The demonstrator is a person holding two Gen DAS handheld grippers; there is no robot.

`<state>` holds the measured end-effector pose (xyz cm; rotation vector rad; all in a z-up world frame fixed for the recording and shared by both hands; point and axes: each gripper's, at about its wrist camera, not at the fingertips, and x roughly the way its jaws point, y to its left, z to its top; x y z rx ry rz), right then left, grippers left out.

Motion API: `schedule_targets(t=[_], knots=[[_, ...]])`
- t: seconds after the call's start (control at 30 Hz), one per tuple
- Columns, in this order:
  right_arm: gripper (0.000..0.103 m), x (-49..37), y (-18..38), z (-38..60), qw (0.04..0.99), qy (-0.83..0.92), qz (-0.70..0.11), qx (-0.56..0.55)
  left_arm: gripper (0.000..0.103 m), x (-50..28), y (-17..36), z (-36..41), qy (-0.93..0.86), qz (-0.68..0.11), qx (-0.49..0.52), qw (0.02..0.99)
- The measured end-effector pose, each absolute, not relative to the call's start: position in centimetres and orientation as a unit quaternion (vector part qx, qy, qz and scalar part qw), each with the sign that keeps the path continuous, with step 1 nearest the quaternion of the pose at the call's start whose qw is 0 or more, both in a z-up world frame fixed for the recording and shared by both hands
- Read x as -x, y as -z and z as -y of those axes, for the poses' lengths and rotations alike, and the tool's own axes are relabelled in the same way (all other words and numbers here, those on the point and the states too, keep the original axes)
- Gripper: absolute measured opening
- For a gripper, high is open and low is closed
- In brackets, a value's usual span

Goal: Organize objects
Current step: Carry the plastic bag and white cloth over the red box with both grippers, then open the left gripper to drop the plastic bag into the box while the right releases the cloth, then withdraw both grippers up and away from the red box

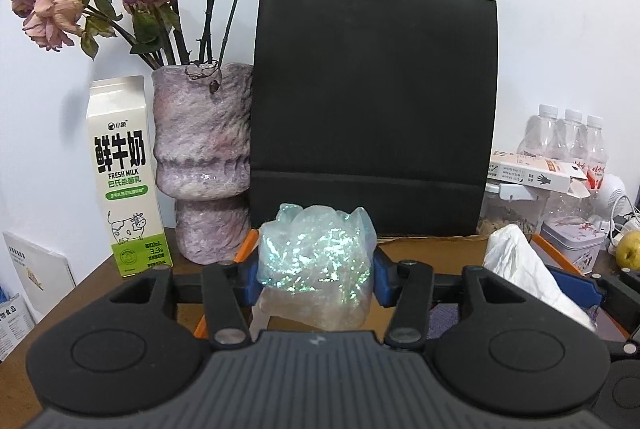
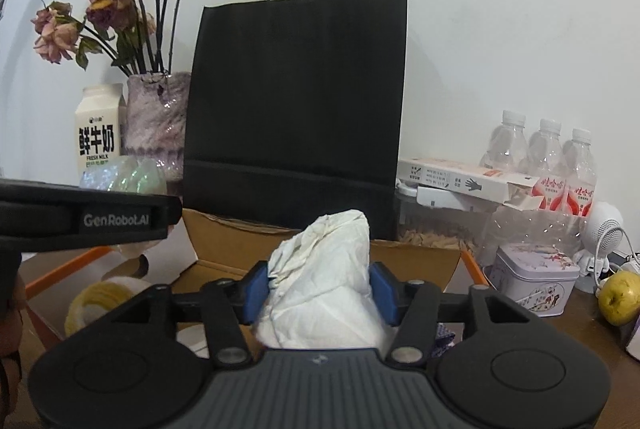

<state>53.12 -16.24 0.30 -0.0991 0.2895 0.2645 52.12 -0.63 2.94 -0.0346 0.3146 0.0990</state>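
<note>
The left tongs (image 1: 316, 279) have a crumpled iridescent plastic bundle (image 1: 316, 257) between their blue pads, and the right tongs (image 2: 320, 289) have a crumpled white paper wad (image 2: 324, 269) between theirs; both look clenched on their loads, above an open cardboard box (image 2: 224, 233) on the desk (image 1: 100, 277), in front of the black paper bag (image 1: 372, 101). Both loads are soft and light, so a loose grip could let them slip out beside the box. The wad stands upright with its narrow end up; the bundle is roundish, with no clear long axis.
</note>
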Motion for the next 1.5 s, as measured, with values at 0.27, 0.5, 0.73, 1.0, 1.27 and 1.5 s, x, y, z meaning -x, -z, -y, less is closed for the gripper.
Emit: schedule_targets(t=[0.27, 0.5, 0.73, 1.0, 1.27, 1.5], knots=[[0.09, -53.1, -0.2, 16.9, 0.981, -0.127, -0.145, 0.029, 0.103, -51.6, -3.0, 0.5, -0.065, -0.13, 0.02, 0.989], [0.103, -53.0, -0.4, 17.5, 0.982, -0.12, -0.142, 0.011, 0.103, -51.5, -3.0, 0.5, -0.062, -0.131, 0.018, 0.989], [0.103, -52.5, -1.0, 18.0, 0.982, -0.12, -0.144, 0.005, 0.103, -50.9, -3.4, 0.2, -0.056, -0.126, 0.023, 0.99], [0.103, -51.5, -1.4, 18.7, 0.982, -0.12, -0.143, 0.002, 0.103, -49.1, -4.1, 0.2, -0.052, -0.112, 0.021, 0.992], [0.103, -50.1, -1.8, 19.0, 0.982, -0.121, -0.144, 0.0, 0.103, -47.5, -4.3, 0.2, -0.053, -0.112, 0.021, 0.992], [0.103, -48.1, -2.6, 19.5, 0.982, -0.125, -0.144, -0.002, 0.103, -45.4, -4.7, 0.3, -0.058, -0.11, 0.021, 0.992]])
